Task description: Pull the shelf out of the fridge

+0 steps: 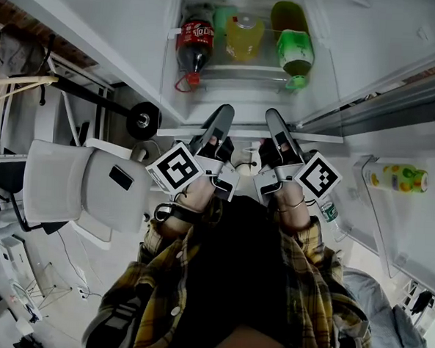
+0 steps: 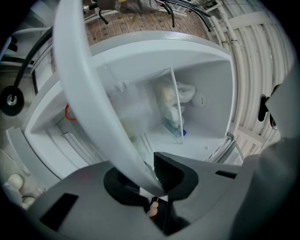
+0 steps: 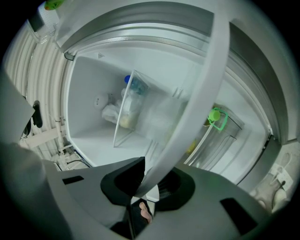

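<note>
Shelf (image 1: 319, 137), seated in fridge (image 1: 373, 39): pinching its white front rim with left gripper (image 1: 222, 117) and right gripper (image 1: 272, 120), side by side. Pull not yet begun. Next, probably: drawing both nearward evenly, keeping level.

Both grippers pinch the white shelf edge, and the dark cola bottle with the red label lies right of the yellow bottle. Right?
No: the head view shows the red-labelled dark cola bottle left of the yellow bottle. The left gripper and right gripper do pinch the white shelf edge.
</note>
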A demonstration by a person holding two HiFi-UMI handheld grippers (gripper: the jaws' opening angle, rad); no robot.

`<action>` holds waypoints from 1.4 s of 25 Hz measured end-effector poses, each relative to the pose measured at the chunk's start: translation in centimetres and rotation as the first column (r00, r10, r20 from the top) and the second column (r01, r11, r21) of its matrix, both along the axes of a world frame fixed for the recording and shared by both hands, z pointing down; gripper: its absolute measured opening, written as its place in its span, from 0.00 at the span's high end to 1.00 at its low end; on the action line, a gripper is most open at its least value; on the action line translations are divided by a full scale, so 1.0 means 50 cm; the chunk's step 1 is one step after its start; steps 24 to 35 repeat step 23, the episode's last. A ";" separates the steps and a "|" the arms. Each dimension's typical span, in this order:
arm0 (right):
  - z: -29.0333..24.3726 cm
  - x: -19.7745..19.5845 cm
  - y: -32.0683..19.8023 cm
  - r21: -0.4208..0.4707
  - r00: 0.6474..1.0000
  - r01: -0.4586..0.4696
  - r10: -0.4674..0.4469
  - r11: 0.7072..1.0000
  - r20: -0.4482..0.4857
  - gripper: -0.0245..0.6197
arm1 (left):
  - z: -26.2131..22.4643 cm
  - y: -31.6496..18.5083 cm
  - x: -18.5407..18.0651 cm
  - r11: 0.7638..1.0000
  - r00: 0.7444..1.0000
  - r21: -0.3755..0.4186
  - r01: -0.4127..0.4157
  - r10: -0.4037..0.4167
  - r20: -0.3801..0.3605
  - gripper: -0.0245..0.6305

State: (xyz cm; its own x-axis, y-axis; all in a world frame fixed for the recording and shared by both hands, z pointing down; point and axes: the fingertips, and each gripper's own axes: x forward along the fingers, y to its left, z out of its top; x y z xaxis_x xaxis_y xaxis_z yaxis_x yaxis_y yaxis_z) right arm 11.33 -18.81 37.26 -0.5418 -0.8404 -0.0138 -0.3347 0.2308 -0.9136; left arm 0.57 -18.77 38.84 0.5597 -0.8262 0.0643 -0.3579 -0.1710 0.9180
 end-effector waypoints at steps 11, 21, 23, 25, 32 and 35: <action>-0.001 0.002 0.003 -0.002 1.000 0.004 -0.004 1.000 0.017 0.85 | -0.001 0.005 0.000 1.000 1.000 -0.003 0.006 -0.006 0.012 0.87; 0.005 0.002 0.006 -0.019 0.999 0.013 -0.012 1.000 0.033 0.85 | -0.019 0.004 0.008 0.999 1.000 0.034 -0.002 0.003 -0.017 0.87; 0.014 0.004 0.009 -0.037 0.999 0.008 -0.006 0.999 0.041 0.85 | -0.037 -0.001 0.019 0.997 0.999 0.081 -0.019 0.023 -0.043 0.87; 0.014 0.004 0.009 -0.037 0.999 0.008 -0.006 0.999 0.041 0.85 | -0.037 -0.001 0.019 0.997 0.999 0.081 -0.019 0.023 -0.043 0.87; 0.014 0.004 0.009 -0.037 0.999 0.008 -0.006 0.999 0.041 0.85 | -0.037 -0.001 0.019 0.997 0.999 0.081 -0.019 0.023 -0.043 0.87; 0.014 0.004 0.009 -0.037 0.999 0.008 -0.006 0.999 0.041 0.85 | -0.037 -0.001 0.019 0.997 0.999 0.081 -0.019 0.023 -0.043 0.87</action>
